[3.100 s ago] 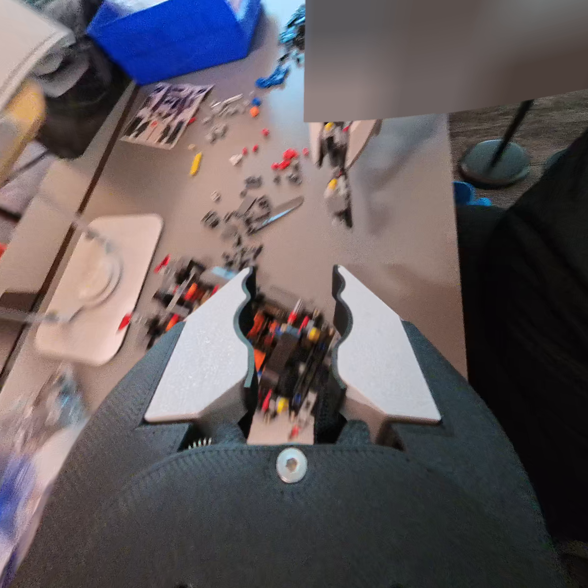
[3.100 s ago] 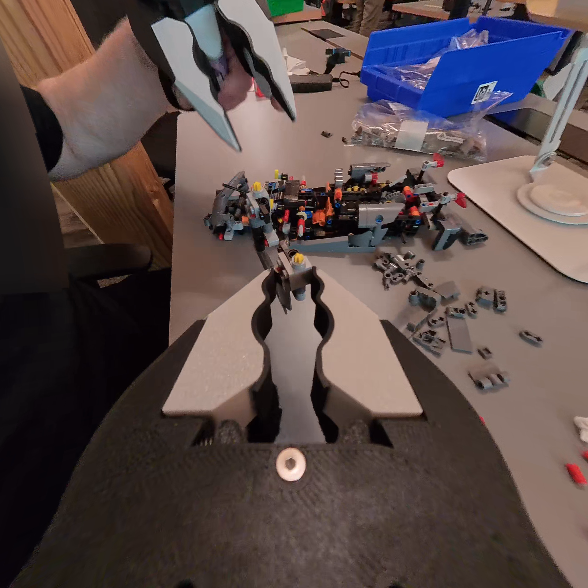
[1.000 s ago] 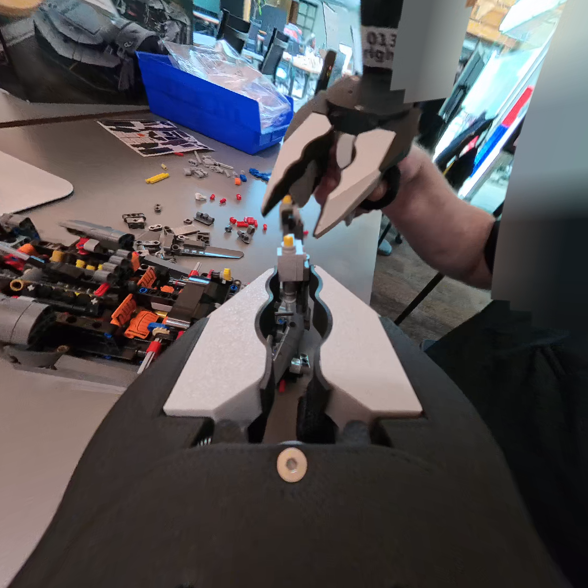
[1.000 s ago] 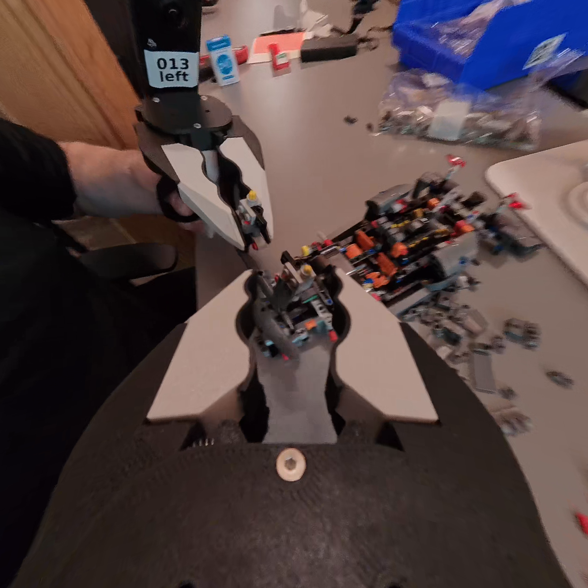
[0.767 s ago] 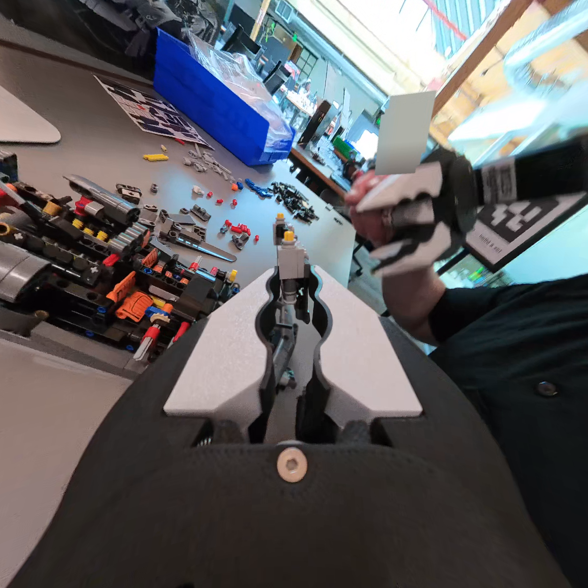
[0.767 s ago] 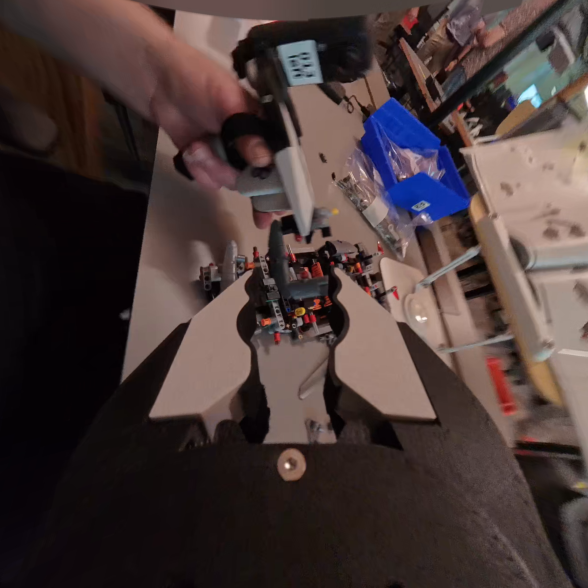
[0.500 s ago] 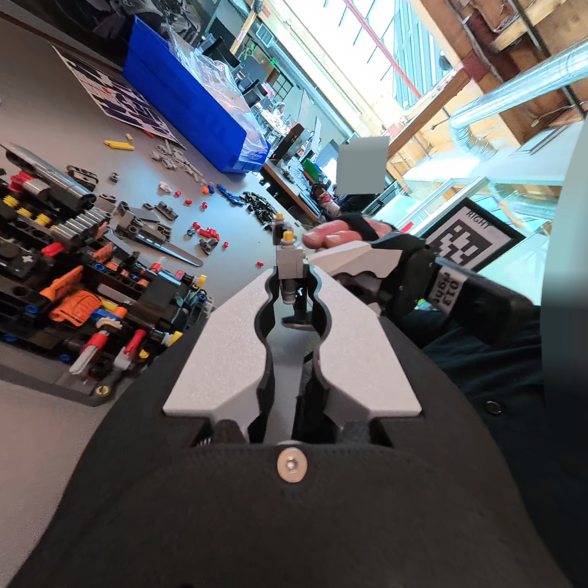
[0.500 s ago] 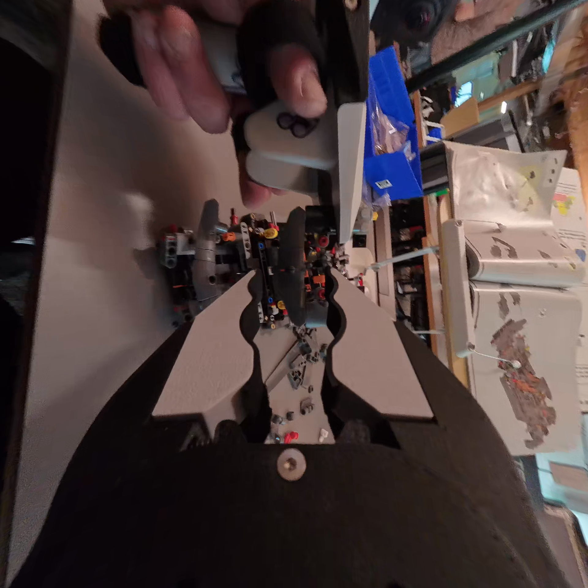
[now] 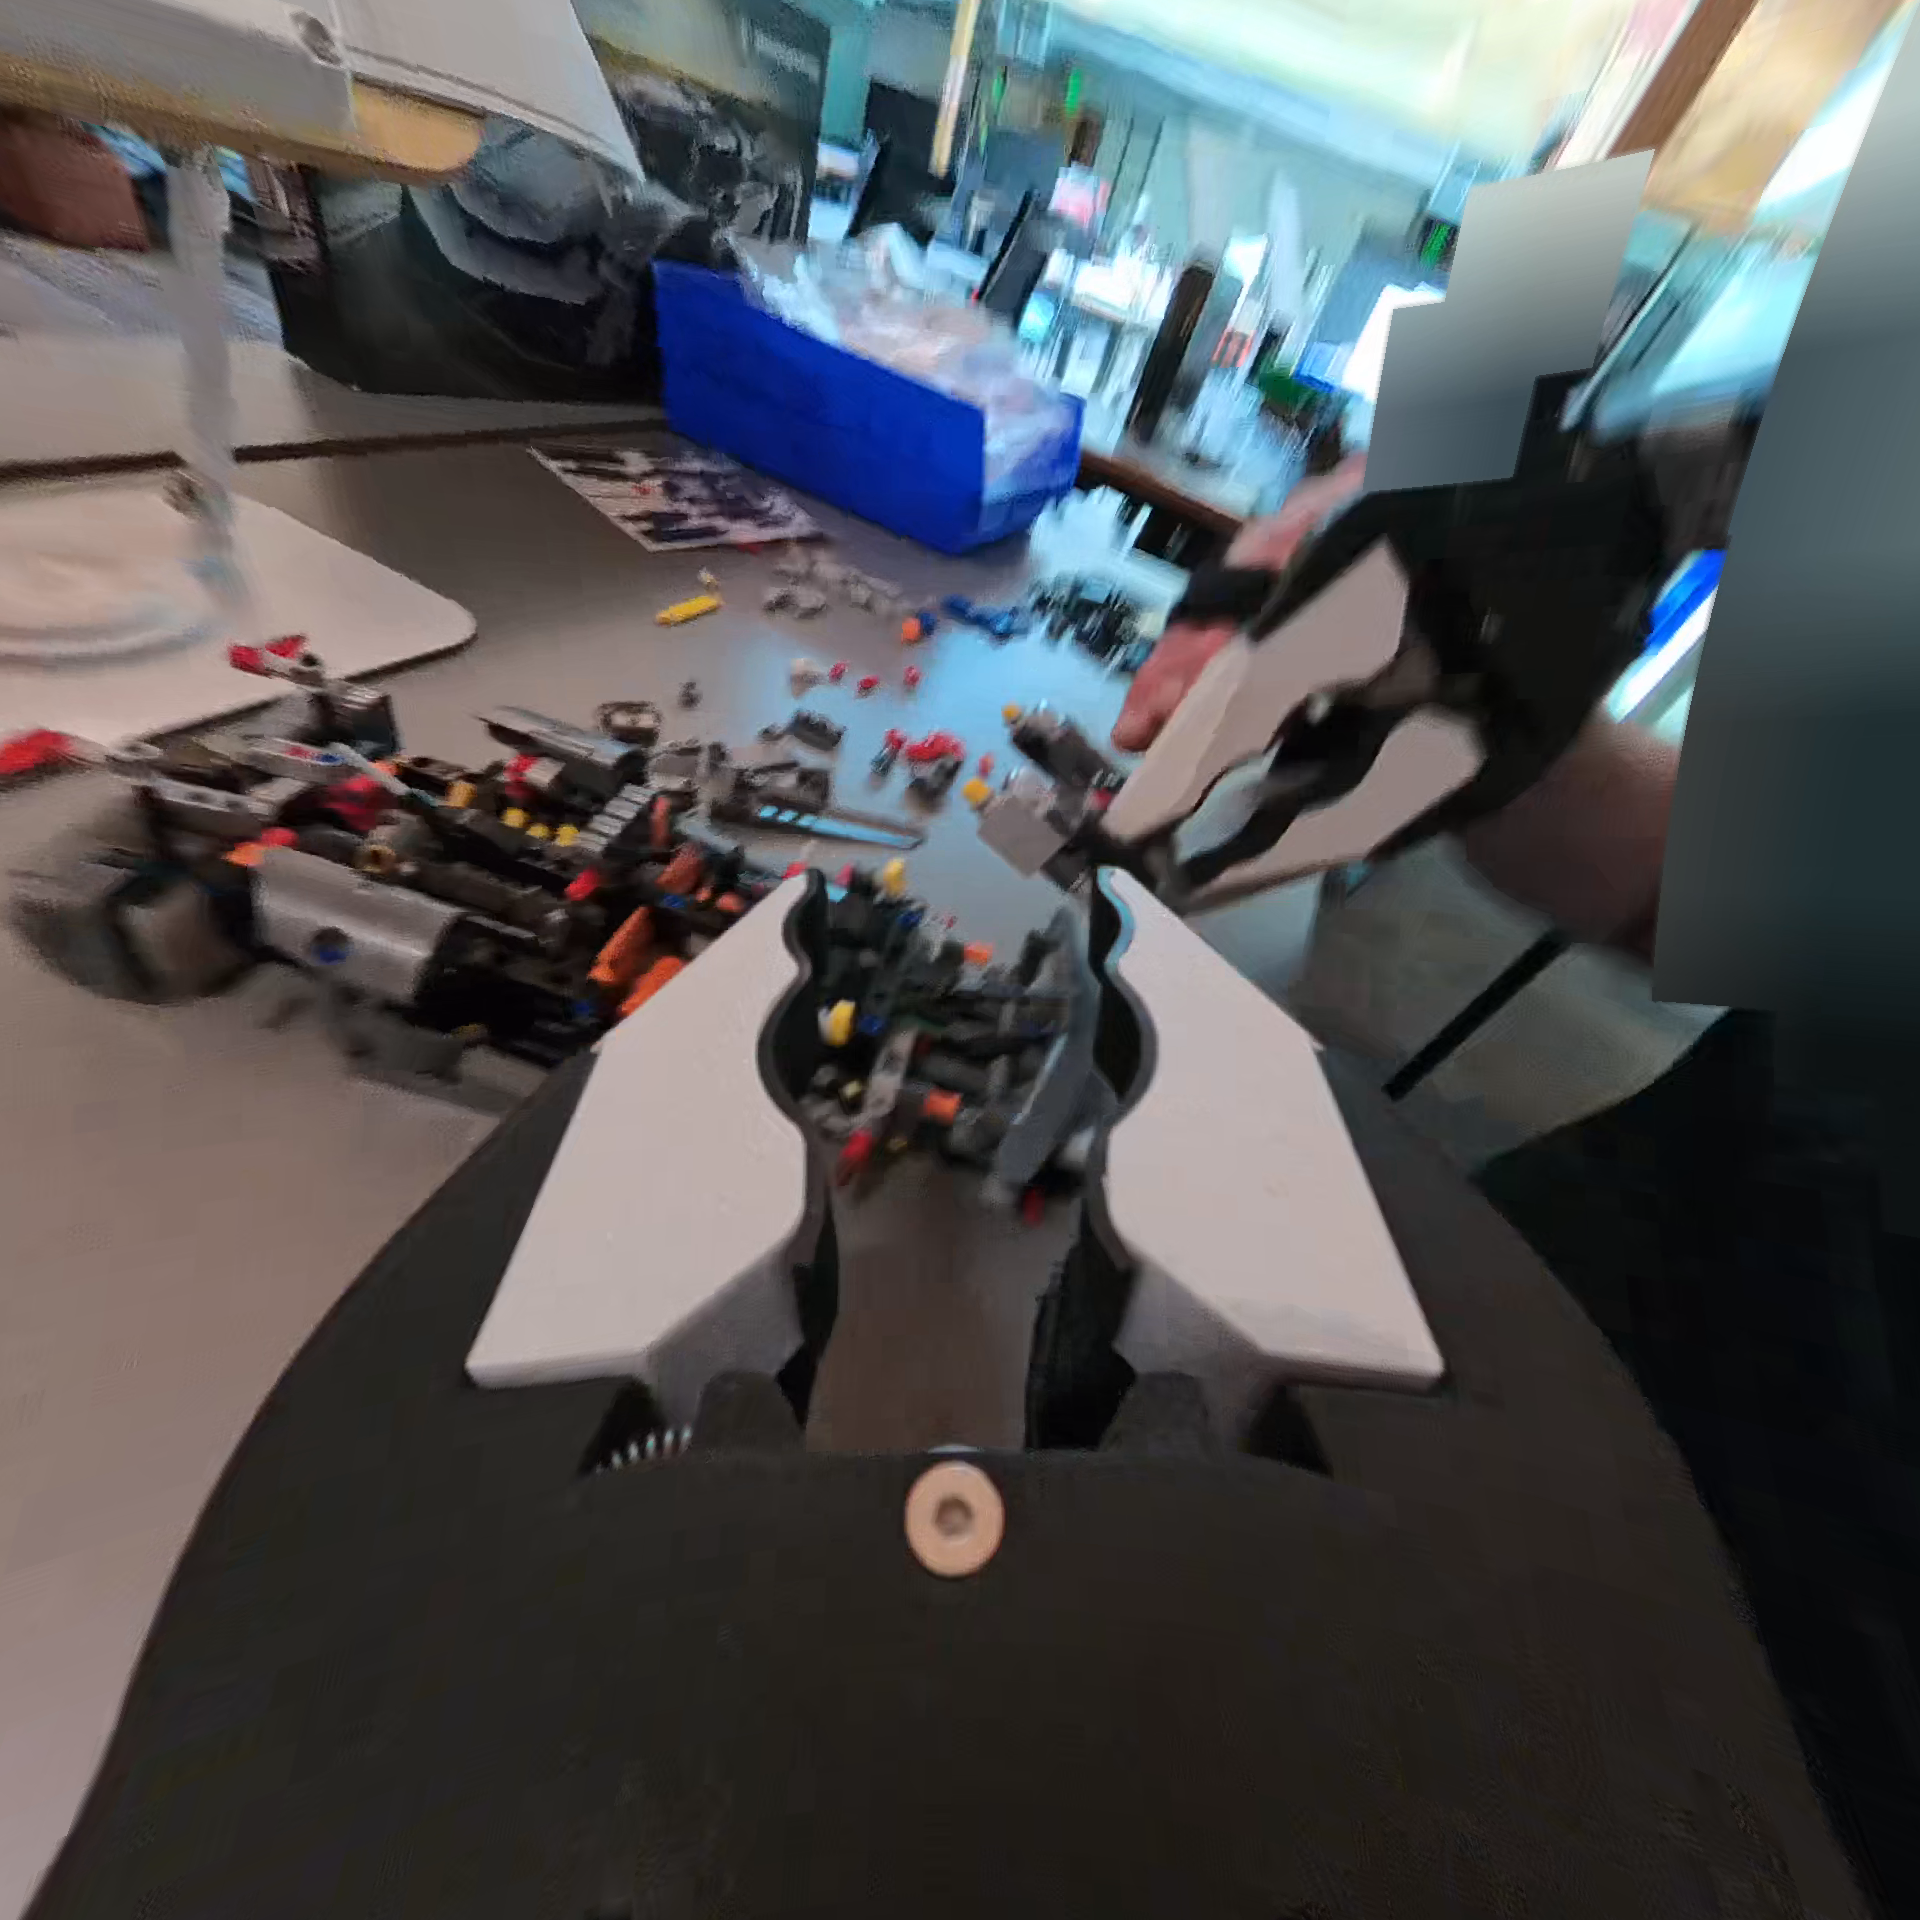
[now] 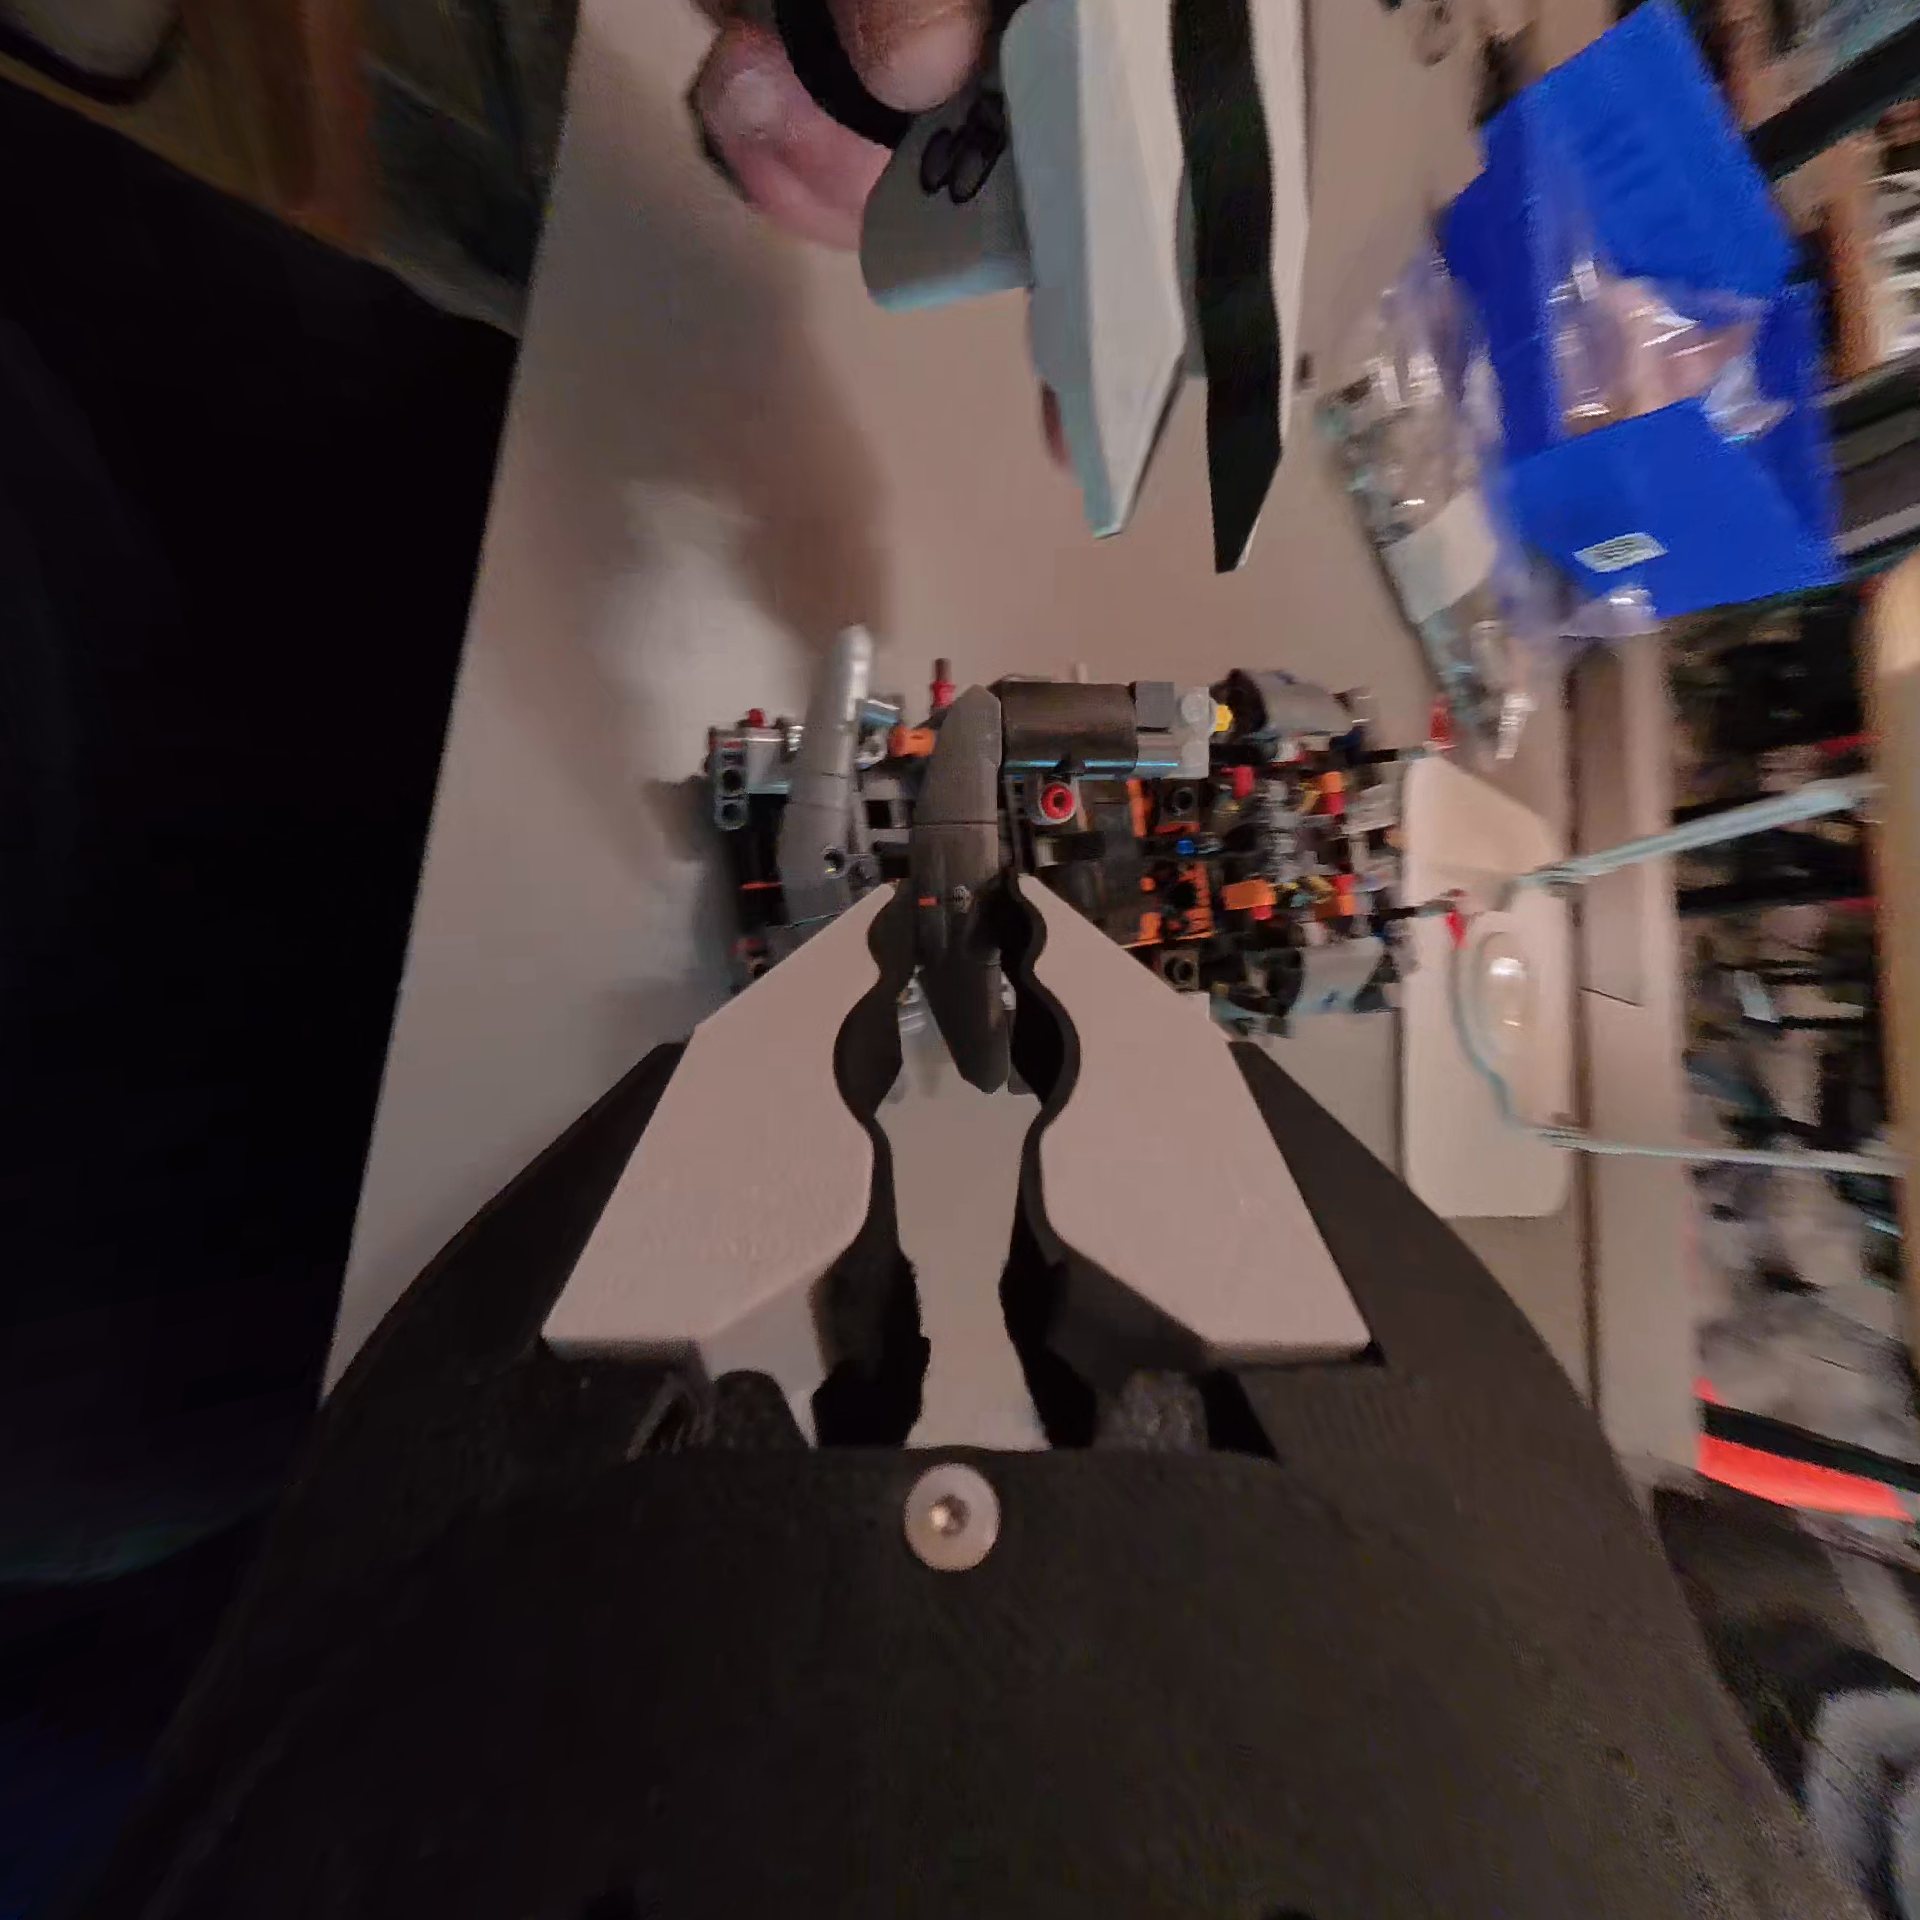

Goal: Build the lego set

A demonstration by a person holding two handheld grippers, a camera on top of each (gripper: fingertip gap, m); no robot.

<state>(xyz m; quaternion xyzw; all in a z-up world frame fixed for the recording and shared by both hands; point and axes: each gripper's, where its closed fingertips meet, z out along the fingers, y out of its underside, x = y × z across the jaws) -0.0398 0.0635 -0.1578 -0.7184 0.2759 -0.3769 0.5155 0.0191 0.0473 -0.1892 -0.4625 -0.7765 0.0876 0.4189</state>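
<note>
My right gripper (image 10: pixel 956 904) pinches a small brick piece (image 10: pixel 961 883) by its dark curved panel; my left gripper (image 9: pixel 951 904) gapes wide, holding nothing, over the model (image 9: pixel 436 883) near the tabletop's (image 9: pixel 187 1195) edge.

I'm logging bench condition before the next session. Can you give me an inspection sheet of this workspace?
Surface: grey table, crowded at the middle.
Things in hand: long brick vehicle model lying on the table; grey brick sub-assembly lifted above it.
Clutter: loose brick pieces, printed sheet, blue bin with clear bags, white stand base.
Grippers: left gripper has its jaws wide open over the model's end; contact too blurred to tell. Right gripper has its jaws shut on the sub-assembly's dark panel.
Cables: nothing seen.
Surroundings: blurred room beyond the table.
</note>
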